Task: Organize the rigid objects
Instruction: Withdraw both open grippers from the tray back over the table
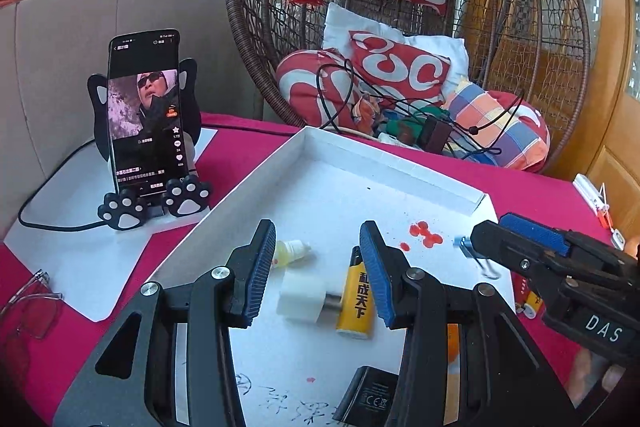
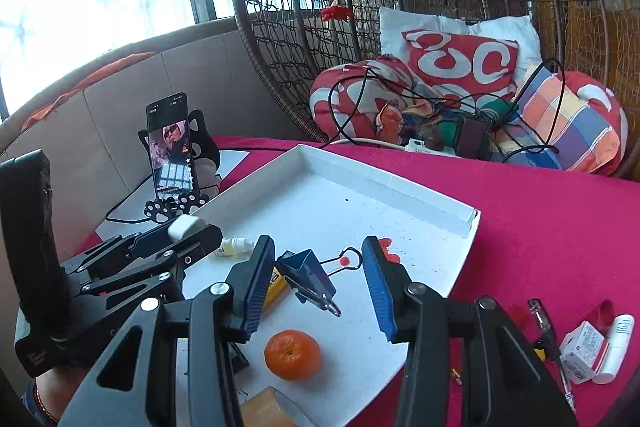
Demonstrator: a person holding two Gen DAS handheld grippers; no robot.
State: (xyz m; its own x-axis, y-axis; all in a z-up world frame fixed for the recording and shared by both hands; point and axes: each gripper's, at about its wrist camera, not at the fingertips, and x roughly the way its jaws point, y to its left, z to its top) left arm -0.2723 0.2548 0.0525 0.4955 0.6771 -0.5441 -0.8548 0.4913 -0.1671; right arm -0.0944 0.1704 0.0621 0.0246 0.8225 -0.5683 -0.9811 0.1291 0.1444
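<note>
A white shallow tray point(image 1: 384, 163) lies on the red cloth and also shows in the right wrist view point(image 2: 400, 187). In it lie a yellow lighter point(image 1: 354, 303), a white plug adapter point(image 1: 300, 297), a small dropper bottle point(image 1: 290, 251) and a black charger point(image 1: 366, 399). My left gripper point(image 1: 316, 267) is open above the adapter and lighter. My right gripper point(image 2: 318, 283) is open around a blue binder clip point(image 2: 308, 277), which lies on the tray. An orange mandarin point(image 2: 292, 355) sits in front of it. The right gripper also shows in the left wrist view point(image 1: 520, 239), beside the clip point(image 1: 468, 247).
A phone on a black cat-paw stand point(image 1: 148, 131) stands at the tray's left, with its cable. Glasses point(image 1: 28, 303) lie at the far left. A pen point(image 2: 548, 339), a small box point(image 2: 584, 351) and a white tube point(image 2: 616, 347) lie right of the tray. A wicker chair with cushions point(image 1: 400, 75) stands behind.
</note>
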